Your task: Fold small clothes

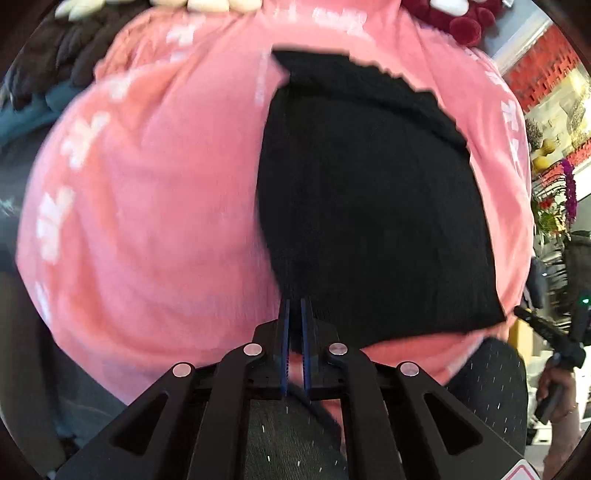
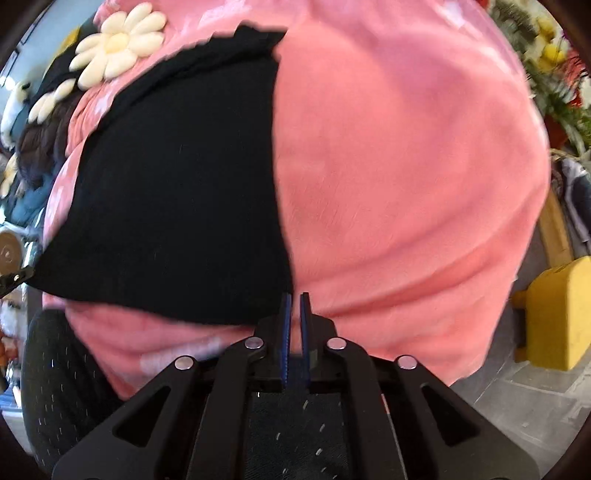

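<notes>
A small black knit garment (image 1: 369, 206) lies spread on a pink fleece blanket (image 1: 147, 206). My left gripper (image 1: 294, 302) is shut on the garment's near left corner. In the right wrist view the same black garment (image 2: 177, 199) fills the left half, on the pink blanket (image 2: 406, 177). My right gripper (image 2: 294, 297) is shut on its near right corner. The garment's far edge is ragged and slightly folded over. Both views are blurred.
Cream flower-shaped cushions (image 2: 118, 46) and dark padded clothes (image 2: 40, 144) lie at the far left. A dark red fluffy thing (image 1: 461, 18) sits at the blanket's far right. A yellow object (image 2: 557, 314) stands on the tiled floor at right. Dark speckled trousers (image 1: 295, 435) are below the grippers.
</notes>
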### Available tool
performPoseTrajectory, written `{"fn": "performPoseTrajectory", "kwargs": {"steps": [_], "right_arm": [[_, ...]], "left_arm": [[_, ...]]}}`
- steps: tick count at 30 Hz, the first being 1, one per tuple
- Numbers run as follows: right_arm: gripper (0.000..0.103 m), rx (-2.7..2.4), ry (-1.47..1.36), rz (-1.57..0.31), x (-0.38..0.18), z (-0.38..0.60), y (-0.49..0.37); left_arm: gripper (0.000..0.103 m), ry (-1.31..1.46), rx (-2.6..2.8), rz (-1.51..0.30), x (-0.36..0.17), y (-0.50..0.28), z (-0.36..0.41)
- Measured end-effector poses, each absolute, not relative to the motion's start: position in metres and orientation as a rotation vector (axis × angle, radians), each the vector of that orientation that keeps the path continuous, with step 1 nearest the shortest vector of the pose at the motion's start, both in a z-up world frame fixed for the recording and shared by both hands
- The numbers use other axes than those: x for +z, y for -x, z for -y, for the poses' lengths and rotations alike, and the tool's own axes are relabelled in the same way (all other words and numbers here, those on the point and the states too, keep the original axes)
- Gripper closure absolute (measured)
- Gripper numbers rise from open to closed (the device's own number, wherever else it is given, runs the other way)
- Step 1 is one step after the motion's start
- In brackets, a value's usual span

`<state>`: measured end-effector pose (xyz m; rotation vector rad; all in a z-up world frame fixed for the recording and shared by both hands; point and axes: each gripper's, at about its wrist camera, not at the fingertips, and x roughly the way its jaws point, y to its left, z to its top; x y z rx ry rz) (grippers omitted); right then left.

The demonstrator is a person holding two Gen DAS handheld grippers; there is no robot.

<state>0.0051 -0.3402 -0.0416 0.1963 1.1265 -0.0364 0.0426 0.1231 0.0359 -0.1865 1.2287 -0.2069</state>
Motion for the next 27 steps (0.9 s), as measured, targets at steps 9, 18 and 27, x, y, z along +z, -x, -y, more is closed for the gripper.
{"fn": "performPoseTrajectory", "kwargs": {"steps": [9,18,27], "right_arm": [[0.096,0.028,-0.226,-0.998,-0.018,0.321,-0.176],[0.103,0.043,-0.115,-1.044,-0.081,0.286,-0.284],[0.099,-0.248,-0.352,-0.974,-0.083,0.404,-0.257]], "left_arm": [[0.074,0.158,-0.224,-1.025,0.095,-0.185,-0.074],[0.073,0.200,-0.192,-1.240,-0.041,-0.293,-0.050],[0.095,0.320,-0.096,-1.140,-0.052,-0.294,-0.126]]}}
